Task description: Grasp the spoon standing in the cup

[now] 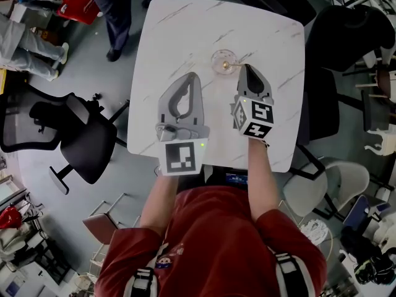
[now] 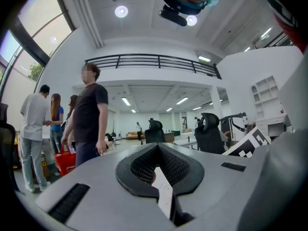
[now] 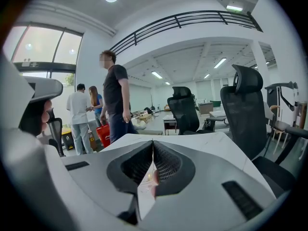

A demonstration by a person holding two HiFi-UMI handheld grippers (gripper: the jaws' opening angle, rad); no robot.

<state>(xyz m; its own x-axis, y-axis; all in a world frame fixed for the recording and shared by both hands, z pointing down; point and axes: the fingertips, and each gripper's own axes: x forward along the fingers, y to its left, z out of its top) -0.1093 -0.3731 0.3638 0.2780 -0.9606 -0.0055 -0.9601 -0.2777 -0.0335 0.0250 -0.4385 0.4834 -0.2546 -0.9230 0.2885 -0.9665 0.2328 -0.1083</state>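
Observation:
A clear glass cup (image 1: 220, 64) stands near the middle of the white marble table (image 1: 179, 36). A gold spoon (image 1: 231, 62) leans out of it toward my right gripper (image 1: 243, 67), whose tip sits at the cup's right rim. In the right gripper view the jaws of the right gripper (image 3: 153, 147) meet at the tip, and a gold gleam of the spoon (image 3: 149, 176) shows in the gap behind them. My left gripper (image 1: 190, 77) hovers left of the cup, apart from it. In the left gripper view the left gripper (image 2: 156, 147) is shut with nothing in it.
A black office chair (image 1: 80, 135) stands off the table's left side and dark chairs (image 1: 346, 36) off its right. A person (image 1: 117, 17) stands beyond the far left corner, near a red basket (image 1: 79, 5). Other people stand at the far left.

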